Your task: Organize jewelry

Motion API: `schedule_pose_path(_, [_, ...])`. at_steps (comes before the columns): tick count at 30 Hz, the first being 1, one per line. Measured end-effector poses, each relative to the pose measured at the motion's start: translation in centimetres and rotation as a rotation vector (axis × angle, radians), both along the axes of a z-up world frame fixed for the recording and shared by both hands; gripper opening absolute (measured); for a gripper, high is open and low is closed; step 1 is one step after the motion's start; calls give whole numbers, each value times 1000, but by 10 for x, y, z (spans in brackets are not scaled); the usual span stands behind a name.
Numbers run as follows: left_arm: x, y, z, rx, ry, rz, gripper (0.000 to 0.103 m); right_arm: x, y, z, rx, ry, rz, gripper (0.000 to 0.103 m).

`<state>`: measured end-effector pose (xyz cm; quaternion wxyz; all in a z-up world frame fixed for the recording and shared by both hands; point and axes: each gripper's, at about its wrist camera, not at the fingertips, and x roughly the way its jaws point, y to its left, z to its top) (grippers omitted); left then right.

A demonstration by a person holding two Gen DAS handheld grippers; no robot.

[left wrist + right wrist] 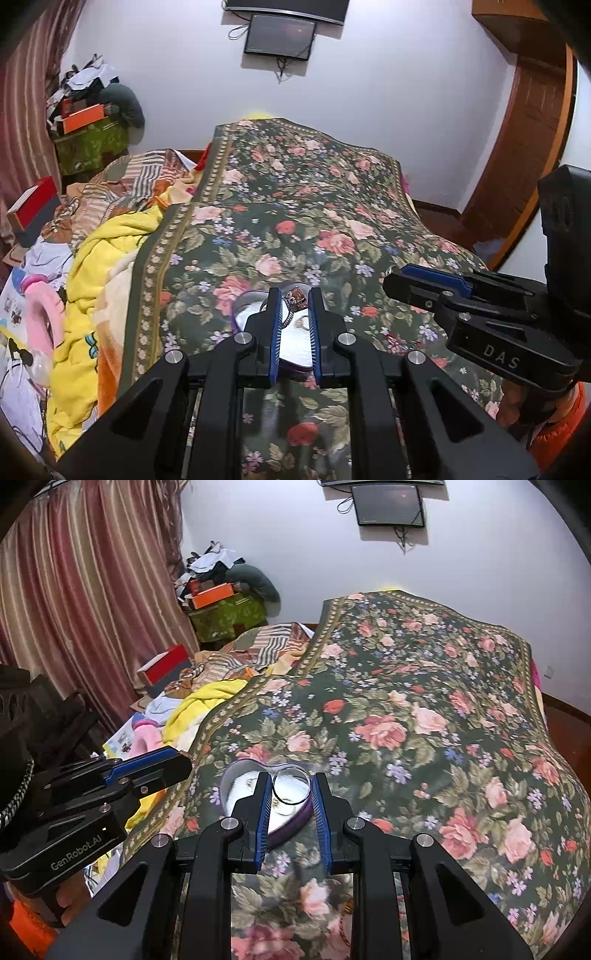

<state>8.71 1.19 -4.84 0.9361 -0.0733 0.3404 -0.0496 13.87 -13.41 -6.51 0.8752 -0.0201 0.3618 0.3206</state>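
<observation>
A purple heart-shaped box (291, 825) with a white lining lies on the floral bedspread; it also shows in the left wrist view (255, 297). My left gripper (295, 325) hovers over the box, jaws partly apart around a beaded bracelet (293, 301); whether it grips it is unclear. A small gold ring (302, 323) lies on the lining. My right gripper (291, 805) is shut on a clear glass bangle (291, 787) held upright over the box. Each gripper shows in the other's view, the right (428, 286) and the left (147, 766).
The floral bedspread (406, 720) covers the bed. Yellow and striped blankets (110, 266), a pink item and a red box (33, 206) are piled at the left. A curtain (74, 590), a cluttered green box and a wall screen (280, 37) stand behind.
</observation>
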Motion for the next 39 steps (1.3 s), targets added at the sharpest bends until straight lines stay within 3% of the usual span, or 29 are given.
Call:
schedule_pose_path(7, [6,14,-7,2,13,18,13,7,17,-18,-6,51,35,20])
schedule_pose_path(18, [26,19,-39,-77,99,-13,13,9,35,-45,-47,119,88,20])
schedule_pose_path(35, [37,23,-46,-100,119,-17,13,10,43,-57,-90,140,109,20])
schedule_pose_path(39, [35,26,-43,-98,115,-2,13,9,43,-55,-86,138,105,32])
